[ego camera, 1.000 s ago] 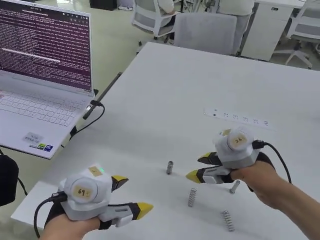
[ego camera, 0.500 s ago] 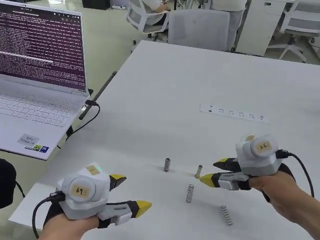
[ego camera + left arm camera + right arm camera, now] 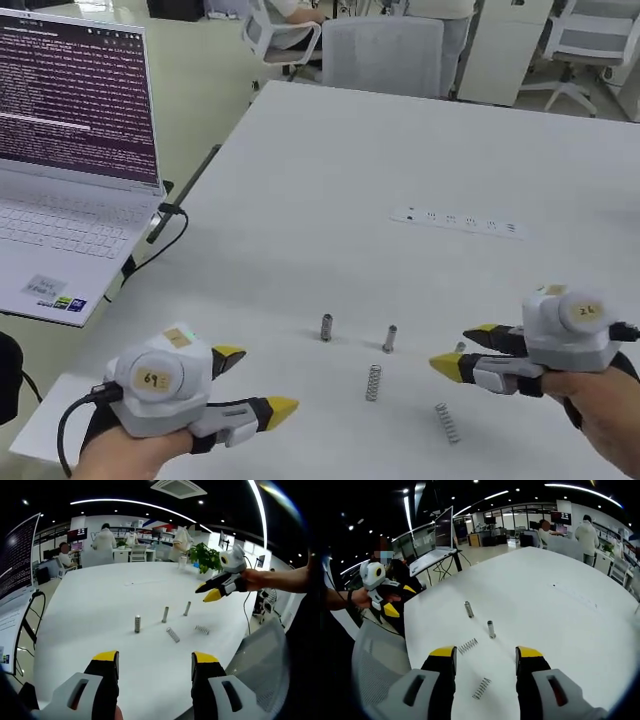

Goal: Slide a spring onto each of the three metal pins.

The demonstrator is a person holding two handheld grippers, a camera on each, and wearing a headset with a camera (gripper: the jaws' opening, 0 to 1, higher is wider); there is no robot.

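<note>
The left gripper [image 3: 255, 380] and the right gripper [image 3: 458, 347] are held open and empty over the table [image 3: 400, 150]; two springs [image 3: 373, 382] are seen lying loose near the pins [image 3: 390, 338]

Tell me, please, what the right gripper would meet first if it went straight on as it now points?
Probably the bare upright metal pin straight ahead of the right gripper; its height above the white table is unclear, so it might pass over.
</note>
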